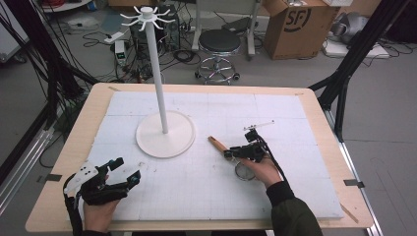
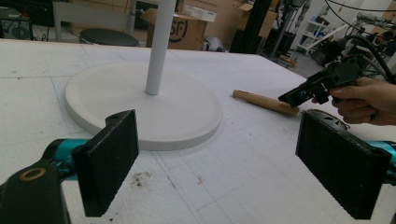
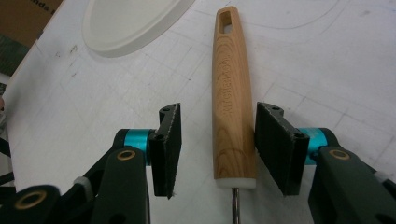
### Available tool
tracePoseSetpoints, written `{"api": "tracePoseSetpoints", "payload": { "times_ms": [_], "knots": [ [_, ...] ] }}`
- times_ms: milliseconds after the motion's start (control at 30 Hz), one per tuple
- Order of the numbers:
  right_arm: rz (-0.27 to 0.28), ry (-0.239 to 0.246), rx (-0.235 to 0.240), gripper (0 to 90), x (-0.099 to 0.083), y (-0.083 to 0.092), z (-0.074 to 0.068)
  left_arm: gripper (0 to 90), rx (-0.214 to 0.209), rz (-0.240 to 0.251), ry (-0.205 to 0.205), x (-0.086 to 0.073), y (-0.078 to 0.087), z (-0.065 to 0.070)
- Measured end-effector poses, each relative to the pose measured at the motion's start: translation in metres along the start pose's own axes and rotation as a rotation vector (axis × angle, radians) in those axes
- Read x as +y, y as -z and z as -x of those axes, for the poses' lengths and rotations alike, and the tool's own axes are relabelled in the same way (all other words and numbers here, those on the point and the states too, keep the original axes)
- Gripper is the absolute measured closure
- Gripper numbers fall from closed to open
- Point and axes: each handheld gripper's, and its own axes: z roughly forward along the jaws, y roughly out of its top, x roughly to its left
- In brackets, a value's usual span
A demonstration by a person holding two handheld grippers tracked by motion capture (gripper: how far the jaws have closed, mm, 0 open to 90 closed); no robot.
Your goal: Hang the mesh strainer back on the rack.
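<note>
From the high view, the left gripper (image 1: pixel 129 172) rests low on the white table (image 1: pixel 206 196) near its front left edge, jaws spread wide with nothing between them. Over on the right, the right gripper (image 1: pixel 229 154) reaches toward the wooden handle (image 1: pixel 217 143) of a utensil that lies on the table, just right of the round base of the white stand (image 1: pixel 165 133). Under the right hand (image 1: pixel 263 169) a round metal part (image 1: pixel 244 171) of the utensil peeks out.

Now the left gripper view: the left gripper (image 2: pixel 217 163) has its two black pads far apart, bare table between them. Beyond them stands the white stand (image 2: pixel 140 105) with its pole, and further right the wooden handle (image 2: pixel 264 101) lies flat, the other hand's gripper just at its near end.

And the right gripper view: the right gripper (image 3: pixel 217 147) straddles the wooden handle (image 3: pixel 231 107). The right pad sits just against the wood, the left pad stands apart from it with a clear gap, so the jaws are open around it, not clamped. The handle lies flat, its slotted end pointing away, a metal stem (image 3: pixel 235 205) at the near end.
</note>
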Motion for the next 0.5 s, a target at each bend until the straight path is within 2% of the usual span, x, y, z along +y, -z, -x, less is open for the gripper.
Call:
{"api": "tracePoseSetpoints", "payload": {
  "times_ms": [200, 367, 500],
  "knots": [
    [-0.009, -0.006, 0.007, 52.6, 0.0001, -0.0016, -0.0005, 13.8, -0.002, 0.000, -0.001, 0.0000, -0.0002, 0.0001],
    [-0.021, 0.008, 0.011, 54.9, -0.0002, -0.0036, -0.0039, 13.8, -0.002, -0.003, -0.004, 0.0000, -0.0006, 0.0004],
    [-0.048, 0.050, -0.023, 56.9, -0.0009, -0.0077, -0.0082, 13.8, 0.000, -0.003, -0.005, 0.0001, -0.0006, 0.0004]
  ]
}}
